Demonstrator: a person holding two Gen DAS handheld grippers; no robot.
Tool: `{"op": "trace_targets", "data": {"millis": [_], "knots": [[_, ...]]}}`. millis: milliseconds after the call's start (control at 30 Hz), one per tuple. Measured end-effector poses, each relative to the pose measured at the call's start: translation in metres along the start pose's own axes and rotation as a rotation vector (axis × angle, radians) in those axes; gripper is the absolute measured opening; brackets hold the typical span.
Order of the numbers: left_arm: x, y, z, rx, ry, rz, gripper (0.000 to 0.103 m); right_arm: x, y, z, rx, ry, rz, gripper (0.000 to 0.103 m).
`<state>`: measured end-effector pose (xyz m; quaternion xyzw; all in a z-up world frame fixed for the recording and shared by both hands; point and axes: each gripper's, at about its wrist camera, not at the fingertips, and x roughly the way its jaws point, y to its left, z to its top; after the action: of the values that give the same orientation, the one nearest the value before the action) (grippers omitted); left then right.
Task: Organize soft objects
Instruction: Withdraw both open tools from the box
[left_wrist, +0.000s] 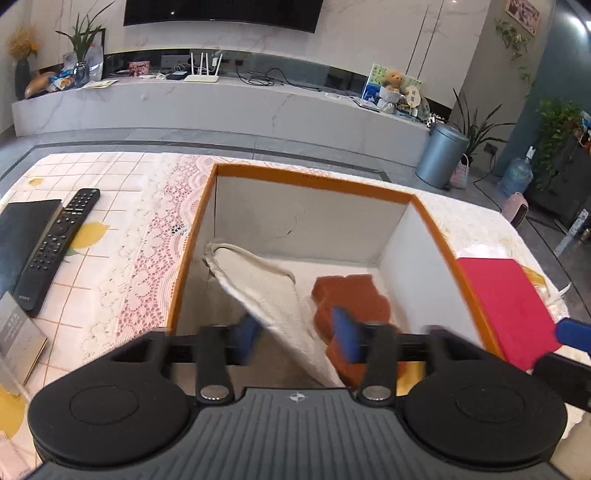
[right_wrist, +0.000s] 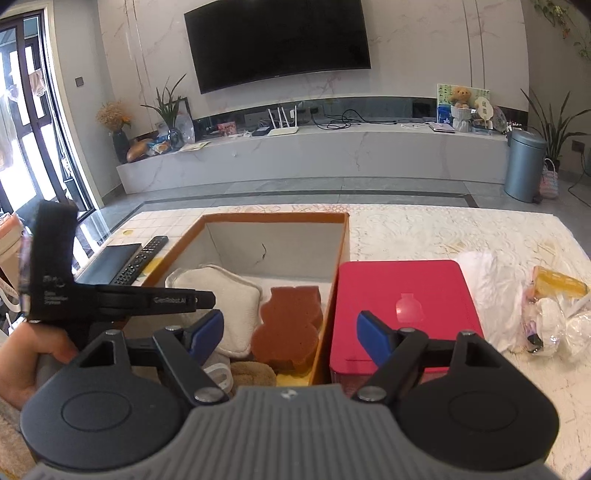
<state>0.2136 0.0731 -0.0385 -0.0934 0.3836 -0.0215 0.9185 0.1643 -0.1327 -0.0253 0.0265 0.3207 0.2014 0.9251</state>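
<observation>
An open box with an orange rim (left_wrist: 314, 177) (right_wrist: 273, 218) stands on the table. Inside it a cream cloth pad (left_wrist: 273, 291) (right_wrist: 225, 306) leans against the left wall. A brown bear-shaped sponge (left_wrist: 351, 295) (right_wrist: 288, 325) lies beside the pad on the right. A tan fluffy piece (right_wrist: 255, 371) sits at the box's near end. My left gripper (left_wrist: 295, 334) is open over the box, the pad's lower end loose between its blue fingers. My right gripper (right_wrist: 291, 326) is open and empty, above the box's right wall.
A red closed box (left_wrist: 506, 306) (right_wrist: 399, 295) stands against the orange box's right side. Crumpled plastic bags (right_wrist: 491, 291) and a yellow packet (right_wrist: 557, 284) lie further right. A remote (left_wrist: 59, 251) and a black book (left_wrist: 22, 236) lie left of the box.
</observation>
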Motion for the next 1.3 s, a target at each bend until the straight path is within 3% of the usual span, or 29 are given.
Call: {"op": "trace_targets", "data": {"millis": [167,400,600,700,867,1000,1167,1300], "knots": [[-0.028,0.001,0.005,-0.031,-0.058,0.066,0.08,-0.01,-0.001,-0.001,0.024,-0.02,-0.017,0.078],[-0.081,0.002,0.013,-0.068,-0.212,0.041,0.084,-0.034,-0.004,-0.002,0.036,-0.071,-0.041,0.082],[-0.118,-0.016,0.013,-0.029,-0.328,-0.004,0.084,-0.071,-0.024,0.018,0.031,-0.178,-0.095,0.086],[-0.128,-0.026,0.013,-0.07,-0.378,0.009,0.084,-0.09,-0.044,0.034,0.029,-0.224,-0.135,0.087],[-0.123,-0.047,0.012,-0.029,-0.355,-0.066,0.084,-0.126,-0.081,0.053,0.025,-0.323,-0.145,0.094],[-0.109,-0.075,0.007,0.027,-0.322,-0.074,0.084,-0.145,-0.109,0.062,-0.004,-0.379,-0.239,0.096],[-0.103,-0.12,-0.01,0.144,-0.318,-0.111,0.084,-0.151,-0.164,0.065,-0.013,-0.432,-0.287,0.099],[-0.093,-0.16,-0.025,0.231,-0.303,-0.144,0.084,-0.144,-0.22,0.059,0.074,-0.442,-0.358,0.1]]}}
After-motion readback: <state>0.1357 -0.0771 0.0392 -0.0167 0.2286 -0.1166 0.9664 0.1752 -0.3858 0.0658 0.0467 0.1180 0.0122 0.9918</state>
